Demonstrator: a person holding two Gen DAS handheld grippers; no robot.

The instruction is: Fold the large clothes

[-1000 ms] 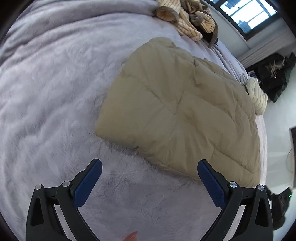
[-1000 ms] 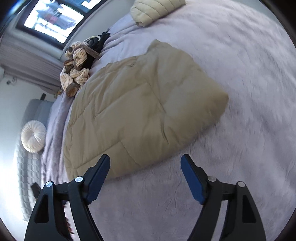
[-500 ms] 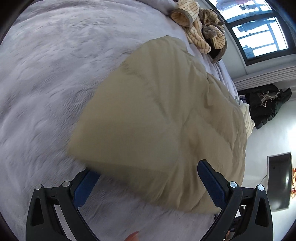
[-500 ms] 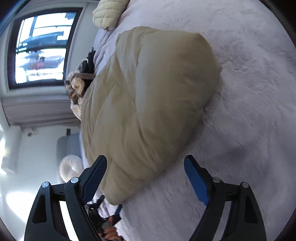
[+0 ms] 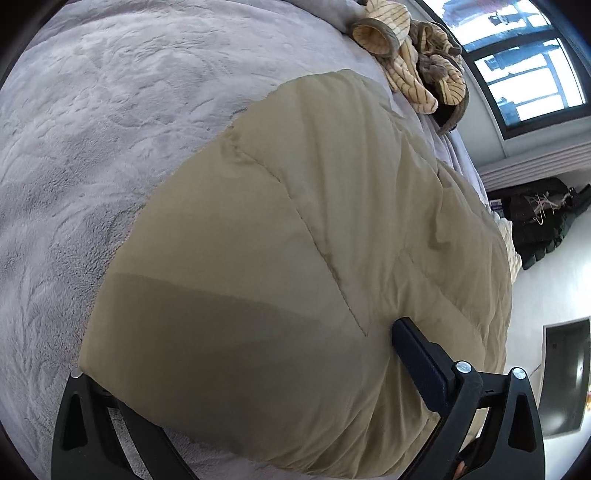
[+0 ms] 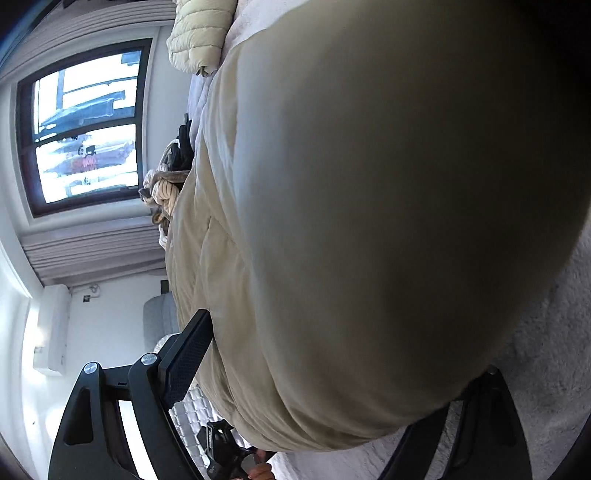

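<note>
A puffy beige quilted coat [image 5: 295, 229] lies folded on a bed covered by a grey plush blanket [image 5: 92, 122], and both tongs straddle one of its thick edges.

In the left wrist view, the left gripper [image 5: 236, 354] has its jaws spread wide around the near corner of the coat. Its jaws have just been closing a little, with the coat's padded edge between them. 1 finger [image 5: 421, 358] rests against the top of the fabric; the other is hidden under the coat, so whether the pads press cannot be told for certain, and the jaws read as wide apart rather than clamped.

In the right wrist view, the right gripper [image 6: 343, 373] also stands wide, the bulging edge of the coat filling the space between its jaws. Its 1 visible finger [image 6: 184, 362] lies along the coat's side; the other is covered by fabric.

Toward the far edge of the bed, near a window [image 5: 517, 66], sits a heap of striped cream clothing [image 5: 413, 62]. A pale quilted garment [image 6: 199, 33] lies at the bed's far end in the right view. A dark bag [image 5: 539, 218] sits on the floor beyond the bed.
</note>
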